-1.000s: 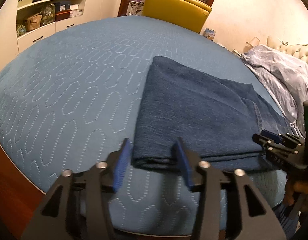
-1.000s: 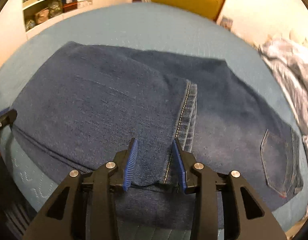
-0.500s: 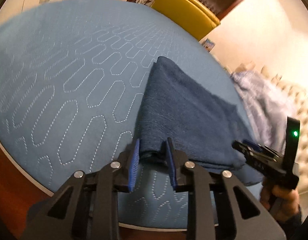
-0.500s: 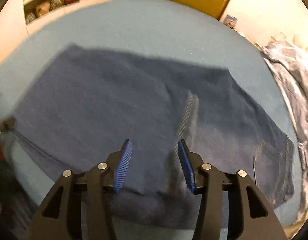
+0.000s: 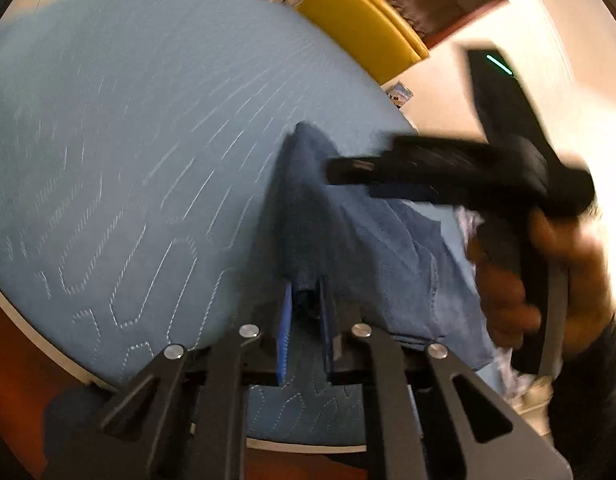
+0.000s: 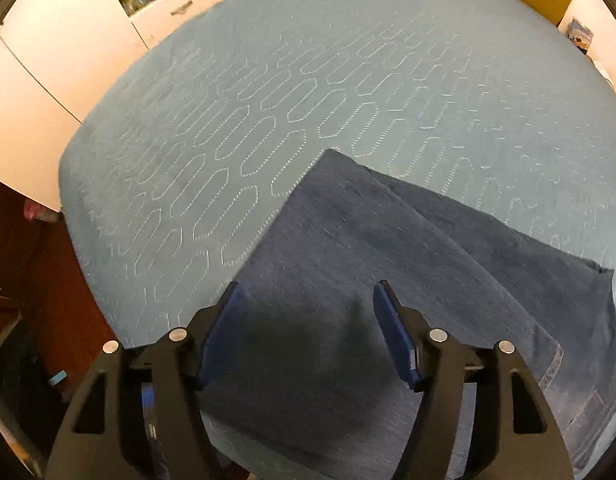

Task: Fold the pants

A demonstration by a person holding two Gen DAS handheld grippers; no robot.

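Note:
Folded dark blue jeans (image 6: 388, 248) lie on the blue quilted bed (image 6: 267, 100). In the left wrist view my left gripper (image 5: 305, 320) is shut on the near edge of the jeans (image 5: 308, 216) and lifts it, so the cloth rises in a ridge. My right gripper (image 6: 308, 328) is open, hovering over the jeans with nothing between its pads. It also shows in the left wrist view (image 5: 340, 170), blurred, above the jeans with a hand on its grip.
A yellow chair (image 5: 364, 32) stands beyond the bed. White cabinets and shelves (image 6: 155, 4) line the far wall. The bed's near edge and dark wooden floor (image 6: 47, 272) lie at the left. A jeans back pocket (image 6: 580, 384) shows at lower right.
My left gripper closed on the jeans' edge and lifted it. My right gripper let go, opened wide and swung left over the jeans, above the left gripper's view.

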